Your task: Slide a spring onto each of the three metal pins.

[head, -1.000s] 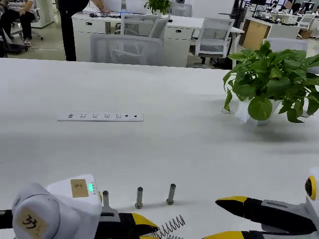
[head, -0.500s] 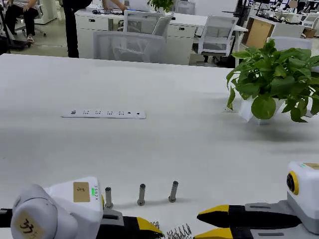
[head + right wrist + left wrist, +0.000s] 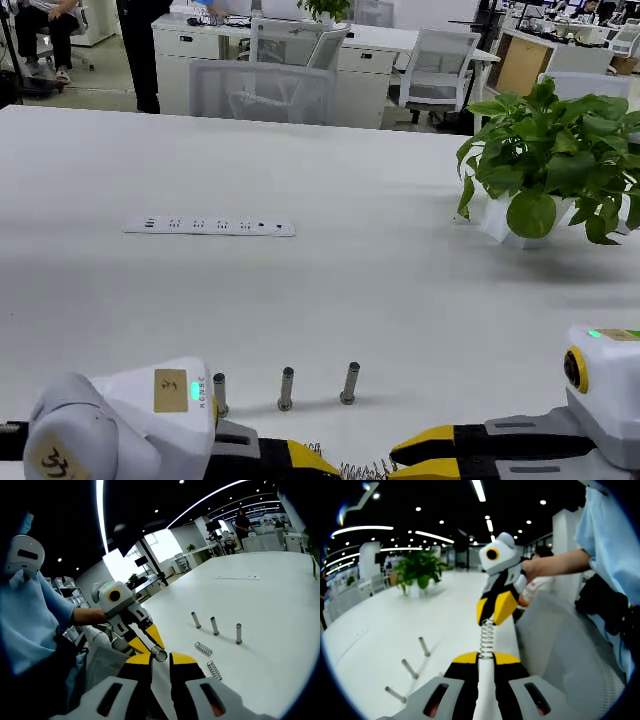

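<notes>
Three metal pins [image 3: 287, 388] stand upright in a row near the table's front edge, all bare; they show too as pins [image 3: 214, 626] and pins [image 3: 410, 669]. My left gripper [image 3: 322, 464] is shut on one end of a spring [image 3: 364, 468] held just above the table. My right gripper [image 3: 402, 460] faces it from the right, its jaws closed on the spring's other end. The spring [image 3: 486, 637] stretches from my left gripper [image 3: 480, 658] up into the right one's yellow jaws. At my right gripper [image 3: 159, 658] the spring end [image 3: 159, 654] sits between the tips. Two loose springs [image 3: 203, 648] lie beside the pins.
A white power strip [image 3: 209, 226] lies flat mid-table on the left. A potted plant [image 3: 548, 150] stands at the far right. Behind the white table [image 3: 400, 270] are office chairs and desks, with people at the back left.
My right gripper has moved left toward the left one and its jaws have narrowed onto the spring's end. The left gripper has stayed in place holding the spring.
</notes>
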Available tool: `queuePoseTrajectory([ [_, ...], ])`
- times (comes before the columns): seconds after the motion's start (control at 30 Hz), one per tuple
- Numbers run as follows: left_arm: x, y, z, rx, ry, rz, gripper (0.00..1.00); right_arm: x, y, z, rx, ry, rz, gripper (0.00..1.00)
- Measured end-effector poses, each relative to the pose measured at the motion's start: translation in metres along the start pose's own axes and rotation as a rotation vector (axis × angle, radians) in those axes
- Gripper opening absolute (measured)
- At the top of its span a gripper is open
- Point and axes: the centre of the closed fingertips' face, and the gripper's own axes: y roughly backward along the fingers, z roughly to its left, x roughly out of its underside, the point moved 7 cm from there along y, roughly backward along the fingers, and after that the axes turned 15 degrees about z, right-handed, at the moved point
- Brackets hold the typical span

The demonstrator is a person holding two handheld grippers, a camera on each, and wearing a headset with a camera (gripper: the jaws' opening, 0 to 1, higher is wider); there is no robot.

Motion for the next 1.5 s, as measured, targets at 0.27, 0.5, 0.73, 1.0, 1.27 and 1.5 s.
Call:
queuePoseTrajectory([
  [0.27, 0.0, -0.002, -0.001, 0.002, 0.003, 0.001, 0.1, 0.003, -0.001, -0.001, 0.006, -0.004, 0.012, 0.13],
  [0.5, 0.002, -0.002, -0.002, 0.005, 0.002, 0.009, 0.1, 0.004, -0.002, 0.0, 0.003, -0.005, 0.022, 0.12],
  [0.73, 0.003, -0.003, -0.001, 0.007, 0.009, 0.019, 0.1, 0.002, -0.003, 0.003, 0.011, 0.008, 0.021, 0.12],
  [1.0, 0.004, -0.008, -0.001, 0.015, 0.02, 0.043, 0.1, -0.005, -0.005, 0.011, 0.042, 0.052, 0.035, 0.12],
  [1.27, 0.005, -0.012, -0.003, 0.021, 0.034, 0.054, 0.1, -0.011, -0.008, 0.016, 0.055, 0.089, 0.047, 0.12],
  [1.5, 0.005, -0.014, -0.005, 0.026, 0.044, 0.057, 0.1, -0.013, -0.01, 0.018, 0.055, 0.107, 0.053, 0.12],
])
